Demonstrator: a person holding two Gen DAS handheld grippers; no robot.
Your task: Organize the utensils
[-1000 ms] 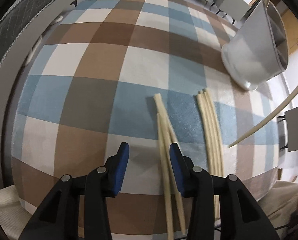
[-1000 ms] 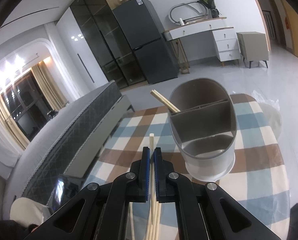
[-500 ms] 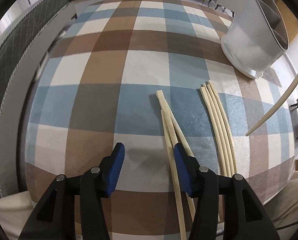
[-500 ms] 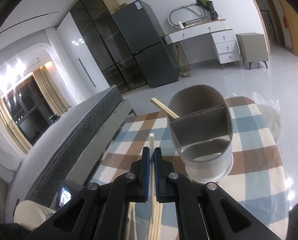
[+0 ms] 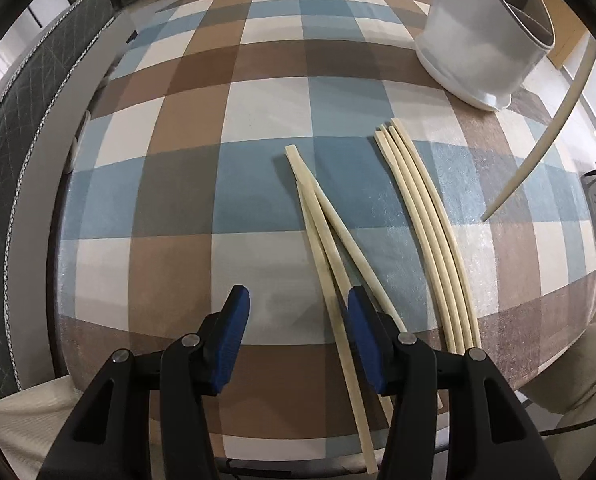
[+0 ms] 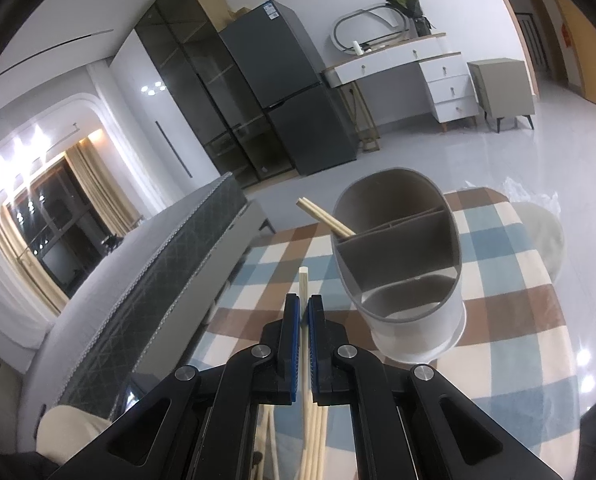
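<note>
Right gripper (image 6: 304,312) pinches one chopstick (image 6: 303,280) aimed at the holder (image 6: 402,264) at one o'clock; left gripper (image 5: 293,320) spread over crossed chopsticks (image 5: 326,232) for pickup

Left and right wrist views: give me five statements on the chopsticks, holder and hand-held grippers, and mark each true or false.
1. The right hand-held gripper is shut on a chopstick. True.
2. The left hand-held gripper grips two chopsticks. False: it is open above the table.
3. The holder is empty. False: chopsticks lean in its far compartment.
4. Four chopsticks lie side by side on the table. True.
5. The holder lies on its side. False: it stands upright.
</note>
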